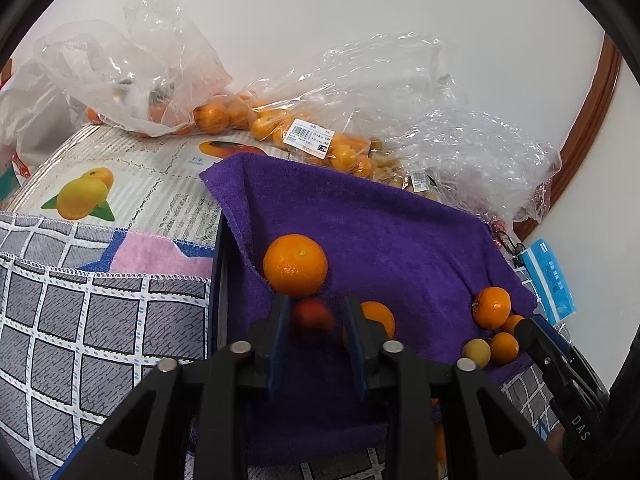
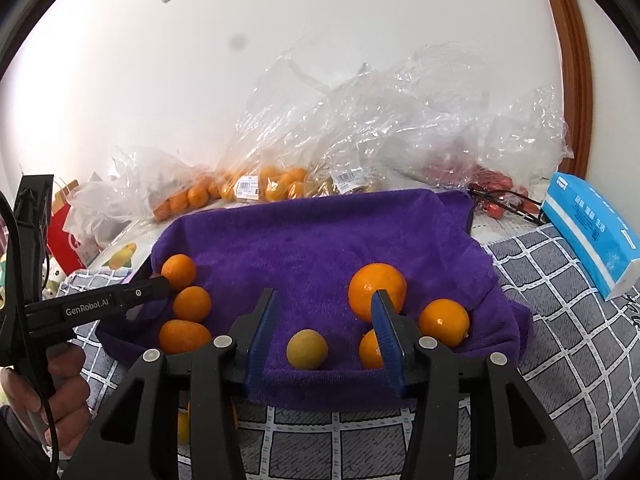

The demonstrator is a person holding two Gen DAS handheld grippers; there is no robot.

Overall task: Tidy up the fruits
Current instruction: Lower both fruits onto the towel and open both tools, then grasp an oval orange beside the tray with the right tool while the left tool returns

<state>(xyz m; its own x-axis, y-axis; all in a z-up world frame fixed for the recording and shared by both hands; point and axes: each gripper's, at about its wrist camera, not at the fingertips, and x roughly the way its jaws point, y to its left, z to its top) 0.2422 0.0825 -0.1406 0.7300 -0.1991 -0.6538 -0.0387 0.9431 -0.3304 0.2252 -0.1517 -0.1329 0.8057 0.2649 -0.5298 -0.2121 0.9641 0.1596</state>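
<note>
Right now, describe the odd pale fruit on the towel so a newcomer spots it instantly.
Find the purple towel spread over the grey checked cloth. At its near edge, between the right gripper's open blue fingers, sits the pale fruit. It is small, round and dull yellow-green; every neighbour is bright orange.

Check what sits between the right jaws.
A small yellow fruit lies on the purple towel in the gap, free of the open jaws, in the right wrist view.
</note>
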